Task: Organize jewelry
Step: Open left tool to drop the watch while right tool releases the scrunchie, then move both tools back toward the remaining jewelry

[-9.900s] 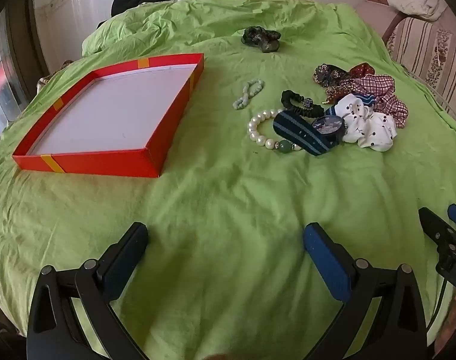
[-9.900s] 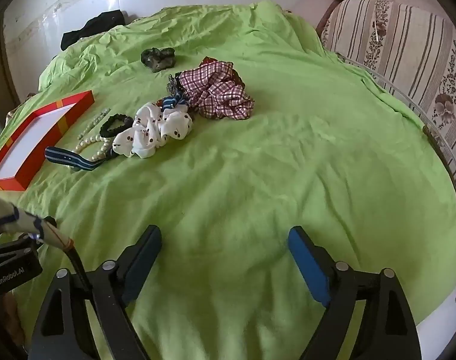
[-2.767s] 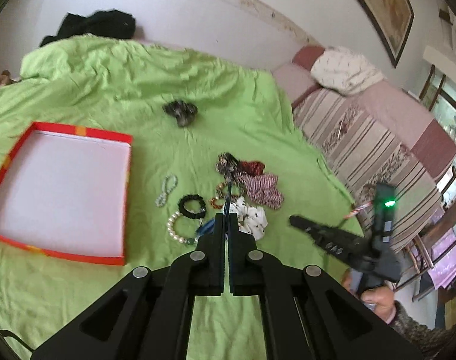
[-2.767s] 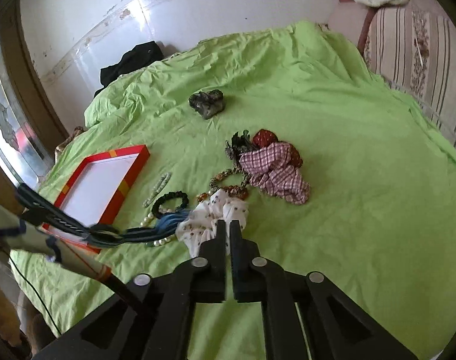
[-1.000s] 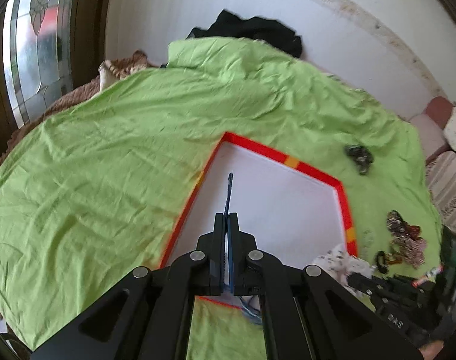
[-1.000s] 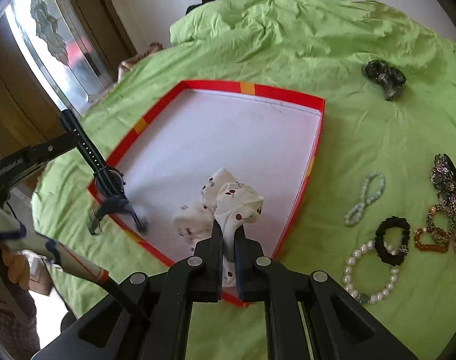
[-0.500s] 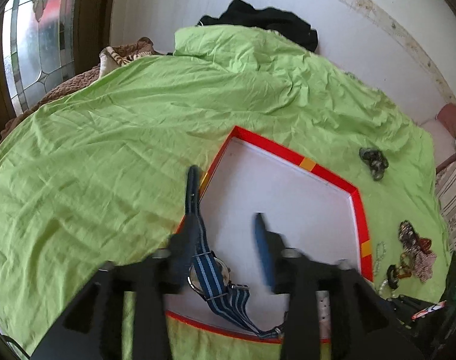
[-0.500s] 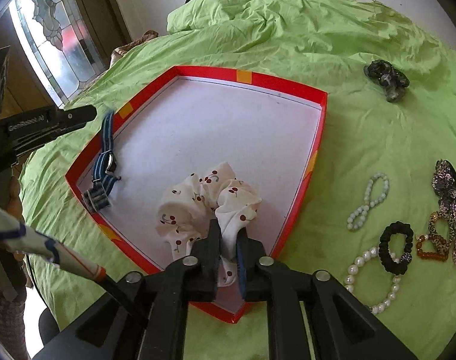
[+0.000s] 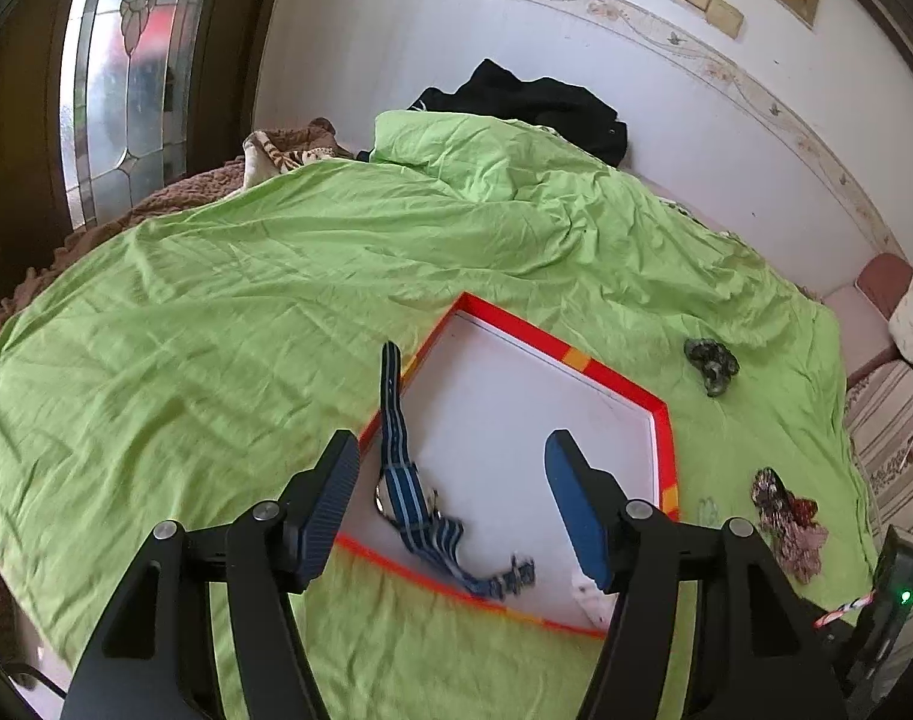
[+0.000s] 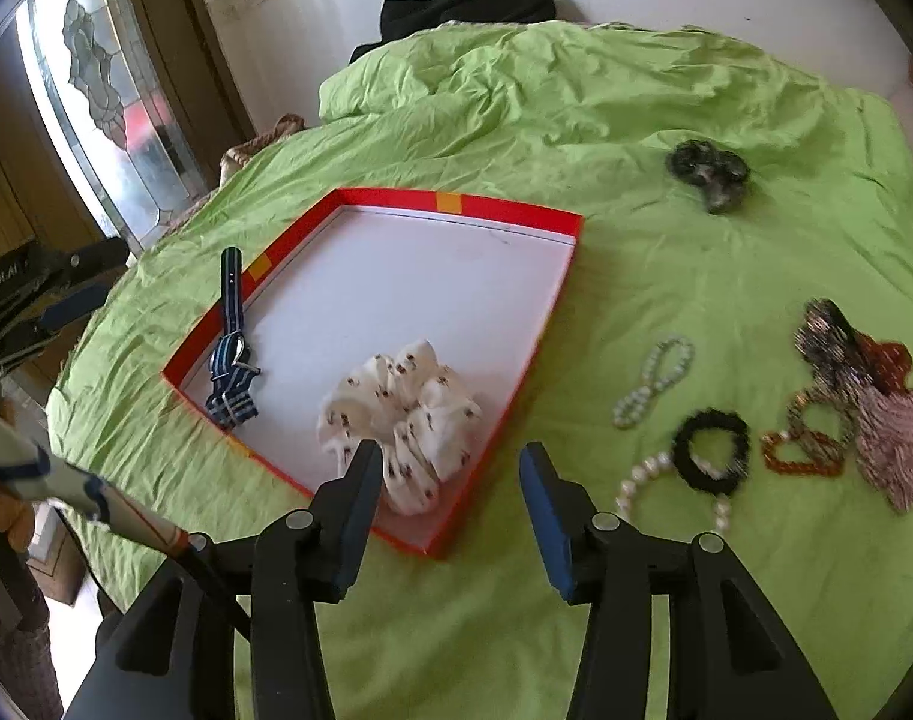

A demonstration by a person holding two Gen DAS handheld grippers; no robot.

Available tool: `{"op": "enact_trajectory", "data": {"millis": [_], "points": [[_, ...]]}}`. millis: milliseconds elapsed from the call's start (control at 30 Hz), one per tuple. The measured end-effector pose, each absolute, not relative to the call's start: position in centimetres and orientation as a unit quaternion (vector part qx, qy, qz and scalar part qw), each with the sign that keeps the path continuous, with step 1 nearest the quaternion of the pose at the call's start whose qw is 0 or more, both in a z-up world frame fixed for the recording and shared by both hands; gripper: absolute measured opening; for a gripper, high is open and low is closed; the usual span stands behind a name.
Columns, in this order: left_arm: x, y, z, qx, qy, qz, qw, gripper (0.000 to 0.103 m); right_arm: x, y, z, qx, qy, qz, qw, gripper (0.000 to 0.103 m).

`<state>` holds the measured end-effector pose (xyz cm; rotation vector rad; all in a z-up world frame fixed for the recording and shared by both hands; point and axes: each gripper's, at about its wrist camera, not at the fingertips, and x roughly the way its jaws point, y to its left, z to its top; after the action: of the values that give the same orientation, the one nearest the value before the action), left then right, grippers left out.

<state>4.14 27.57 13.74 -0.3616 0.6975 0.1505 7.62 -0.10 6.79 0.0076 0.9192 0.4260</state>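
A red-rimmed tray [image 9: 612,376] [image 10: 516,213] with a white floor lies on the green bedspread. A blue striped watch [image 9: 405,480] [image 10: 228,354] rests at the tray's left edge, one strap end over the rim. A white cherry-print scrunchie [image 10: 405,414] lies inside the tray near its front. My left gripper [image 9: 450,492] hovers above the watch, jaws opening, nothing between them. My right gripper [image 10: 447,492] hangs just above the scrunchie's near side, jaws opening, pads off the cloth. The left gripper [image 10: 54,288] also shows at the right wrist view's left edge.
On the spread right of the tray lie a pale bead bracelet [image 10: 654,378], a black hair tie [image 10: 711,450], a pearl bracelet [image 10: 642,480], an amber bracelet [image 10: 801,450], a plaid scrunchie [image 10: 894,438] and a dark scrunchie [image 10: 708,171]. Black clothing [image 9: 534,102] lies by the wall.
Both grippers went from shut to open. The watch dropped from the left gripper onto the tray's left edge, the scrunchie from the right gripper onto the tray floor. Both hands drew back slightly.
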Motion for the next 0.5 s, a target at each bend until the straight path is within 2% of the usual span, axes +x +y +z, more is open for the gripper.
{"op": "enact_trajectory", "data": {"millis": [500], "points": [[1.0, 17.7, 14.2, -0.102, 0.362, 0.017, 0.926, 0.067, 2.2, -14.4, 6.5, 0.066, 0.441, 0.093, 0.890, 0.057]]}}
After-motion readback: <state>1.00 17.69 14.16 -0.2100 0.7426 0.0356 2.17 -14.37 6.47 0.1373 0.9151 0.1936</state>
